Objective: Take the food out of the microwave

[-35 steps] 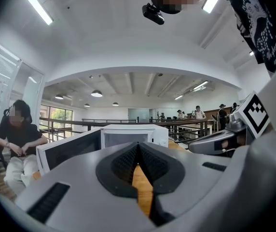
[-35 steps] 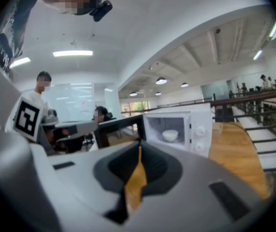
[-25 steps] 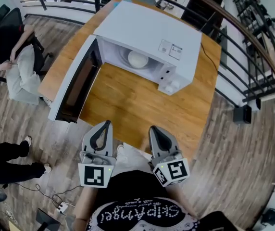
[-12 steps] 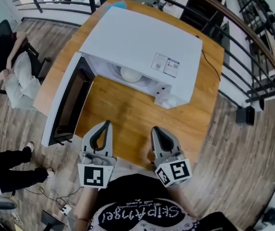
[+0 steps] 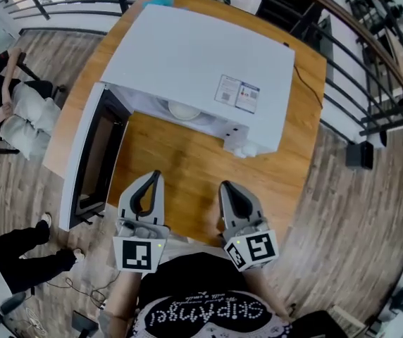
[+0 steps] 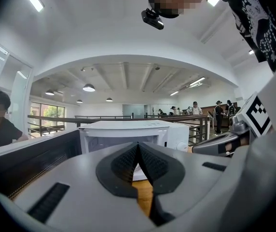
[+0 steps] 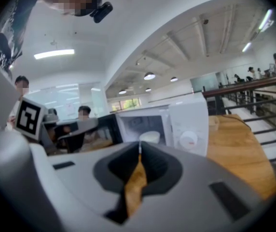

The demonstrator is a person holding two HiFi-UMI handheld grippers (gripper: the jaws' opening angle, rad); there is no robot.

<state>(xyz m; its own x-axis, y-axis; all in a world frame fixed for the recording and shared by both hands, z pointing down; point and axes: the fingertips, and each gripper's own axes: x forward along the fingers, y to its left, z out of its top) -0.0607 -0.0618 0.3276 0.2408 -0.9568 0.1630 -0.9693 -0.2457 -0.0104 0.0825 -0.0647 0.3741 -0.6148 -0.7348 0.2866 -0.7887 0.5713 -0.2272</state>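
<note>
The microwave (image 5: 194,55) sat on the table (image 5: 187,174), door (image 5: 89,160) open, the white bowl (image 5: 184,109) of food inside. The left gripper (image 5: 152,176) and right gripper (image 5: 224,186) hovered side by side in front of it, jaws closed on nothing.

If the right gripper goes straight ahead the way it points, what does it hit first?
Probably the white bowl inside the open microwave, though depth is hard to judge.

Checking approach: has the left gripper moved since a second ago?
Yes. The left gripper is closer to the microwave, further over the table.
</note>
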